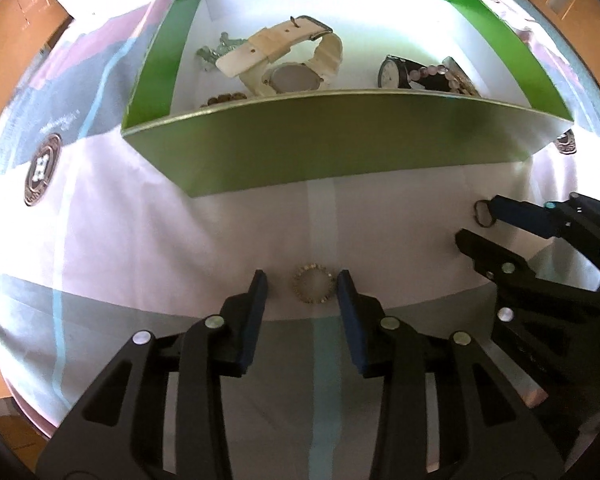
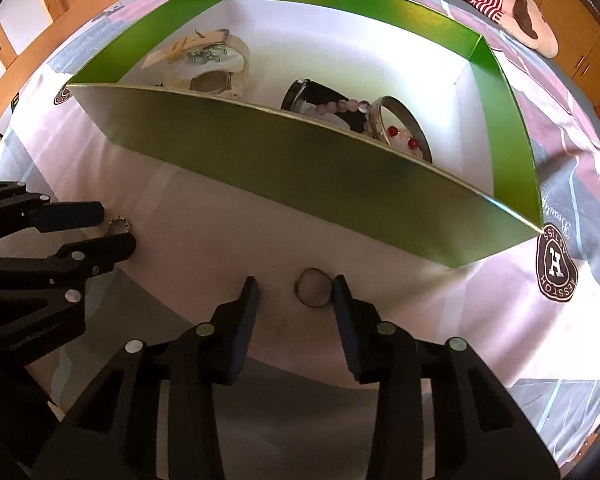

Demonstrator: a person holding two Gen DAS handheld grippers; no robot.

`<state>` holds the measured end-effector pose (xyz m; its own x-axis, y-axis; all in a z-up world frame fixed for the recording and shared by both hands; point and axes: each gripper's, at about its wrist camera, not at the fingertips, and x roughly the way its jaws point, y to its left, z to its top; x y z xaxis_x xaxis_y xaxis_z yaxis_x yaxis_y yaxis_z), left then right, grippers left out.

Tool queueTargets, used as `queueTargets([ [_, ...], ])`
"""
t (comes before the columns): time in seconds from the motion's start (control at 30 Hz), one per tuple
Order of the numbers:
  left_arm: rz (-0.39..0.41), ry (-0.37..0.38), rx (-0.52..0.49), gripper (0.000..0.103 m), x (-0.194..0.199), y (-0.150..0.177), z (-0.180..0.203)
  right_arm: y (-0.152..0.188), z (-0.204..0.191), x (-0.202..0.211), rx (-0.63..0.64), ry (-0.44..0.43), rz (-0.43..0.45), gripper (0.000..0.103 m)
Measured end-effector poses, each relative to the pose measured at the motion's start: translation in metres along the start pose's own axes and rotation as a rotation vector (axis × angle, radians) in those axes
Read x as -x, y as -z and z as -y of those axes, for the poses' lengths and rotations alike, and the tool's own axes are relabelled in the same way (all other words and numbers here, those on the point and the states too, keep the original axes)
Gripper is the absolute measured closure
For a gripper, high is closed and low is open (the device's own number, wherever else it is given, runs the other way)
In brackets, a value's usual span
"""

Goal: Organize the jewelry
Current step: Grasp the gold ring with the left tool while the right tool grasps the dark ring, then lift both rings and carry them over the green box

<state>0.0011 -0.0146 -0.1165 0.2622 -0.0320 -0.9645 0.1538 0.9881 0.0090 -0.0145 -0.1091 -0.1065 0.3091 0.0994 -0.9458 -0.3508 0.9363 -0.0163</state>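
Jewelry lies loose on the patterned cloth (image 1: 180, 248) under both grippers: a small beaded bracelet (image 1: 314, 285) sits between the spread fingers of the left gripper (image 1: 302, 285), untouched, and a thin dark ring (image 2: 313, 289) lies between the parted fingers of the right gripper (image 2: 294, 290), just beside its right-hand finger. Beyond them stands a green box (image 1: 340, 148) with a white floor, holding a cream watch (image 1: 288, 60), a dark watch (image 1: 396, 70), pale bead strands (image 2: 340, 106) and a metal bangle (image 2: 396, 116).

Left tongs (image 1: 302, 286) black, silver rivets, dark-blue pads; right tongs (image 2: 296, 290) identical.
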Motion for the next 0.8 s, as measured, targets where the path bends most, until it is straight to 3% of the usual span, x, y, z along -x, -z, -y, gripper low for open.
queueTargets([
  [0.17, 0.048, -0.090, -0.064, 0.070, -0.003, 0.001, 0.025, 0.003, -0.001, 0.001, 0.002, -0.002, 0.000, 0.065],
  [0.27, 0.047, -0.069, -0.063, 0.080, -0.004, 0.001, 0.032, 0.006, 0.000, 0.002, -0.001, -0.015, 0.002, 0.074],
  [0.37, 0.040, -0.042, -0.046, 0.082, -0.002, 0.003, 0.027, 0.006, -0.003, 0.002, 0.002, -0.017, 0.006, 0.081],
  [0.57, 0.027, 0.005, -0.004, 0.082, 0.004, 0.006, 0.010, 0.009, 0.001, 0.007, -0.002, -0.013, 0.018, 0.084],
  [0.8, 0.046, -0.004, 0.002, 0.082, 0.008, -0.002, -0.014, 0.011, 0.008, 0.011, -0.009, -0.002, 0.025, 0.084],
])
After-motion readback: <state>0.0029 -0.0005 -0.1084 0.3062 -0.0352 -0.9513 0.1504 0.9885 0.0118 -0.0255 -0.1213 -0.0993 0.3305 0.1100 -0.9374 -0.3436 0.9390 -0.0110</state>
